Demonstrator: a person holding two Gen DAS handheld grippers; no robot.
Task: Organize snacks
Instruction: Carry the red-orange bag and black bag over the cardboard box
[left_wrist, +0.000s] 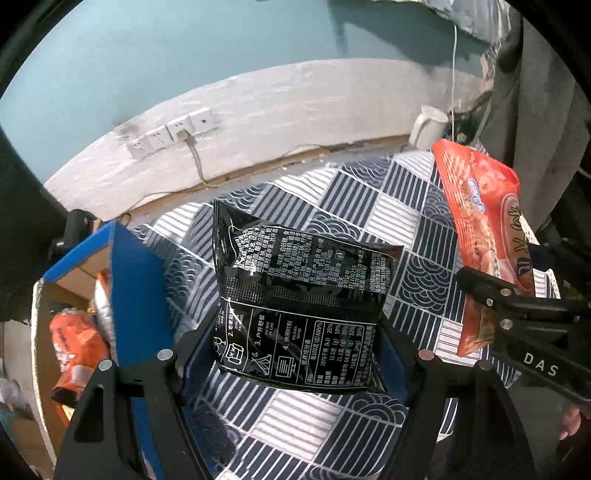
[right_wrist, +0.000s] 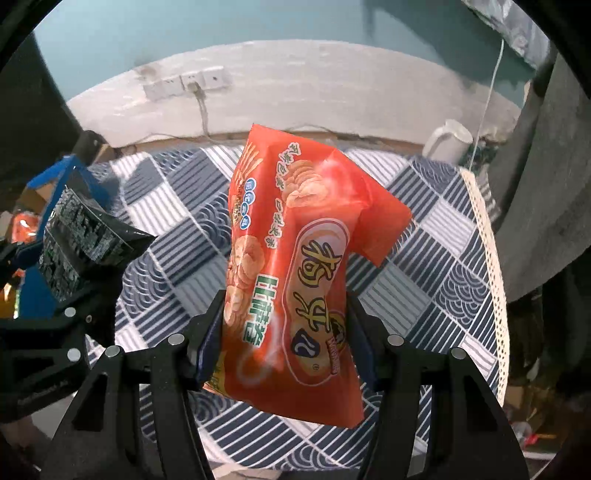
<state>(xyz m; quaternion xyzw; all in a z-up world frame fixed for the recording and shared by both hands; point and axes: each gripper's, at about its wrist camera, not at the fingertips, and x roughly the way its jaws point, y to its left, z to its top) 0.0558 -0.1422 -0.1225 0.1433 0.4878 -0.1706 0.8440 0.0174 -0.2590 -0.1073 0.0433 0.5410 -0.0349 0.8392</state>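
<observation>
My left gripper (left_wrist: 295, 343) is shut on a black snack bag (left_wrist: 295, 295) with white print, held up above the patterned tablecloth (left_wrist: 332, 424). My right gripper (right_wrist: 286, 339) is shut on an orange-red snack bag (right_wrist: 295, 266), also lifted off the cloth. Each wrist view catches the other hand's load: the orange-red snack bag (left_wrist: 480, 236) at the right edge, the black snack bag (right_wrist: 81, 240) at the left. A blue-edged cardboard box (left_wrist: 122, 280) stands at the left and holds an orange packet (left_wrist: 74, 350).
A white mug (right_wrist: 447, 142) stands at the table's far right corner. Wall sockets (right_wrist: 184, 83) with a cable sit on the white wall behind. A cord (left_wrist: 453, 66) hangs down at the right. The lace-trimmed table edge (right_wrist: 495, 280) runs along the right.
</observation>
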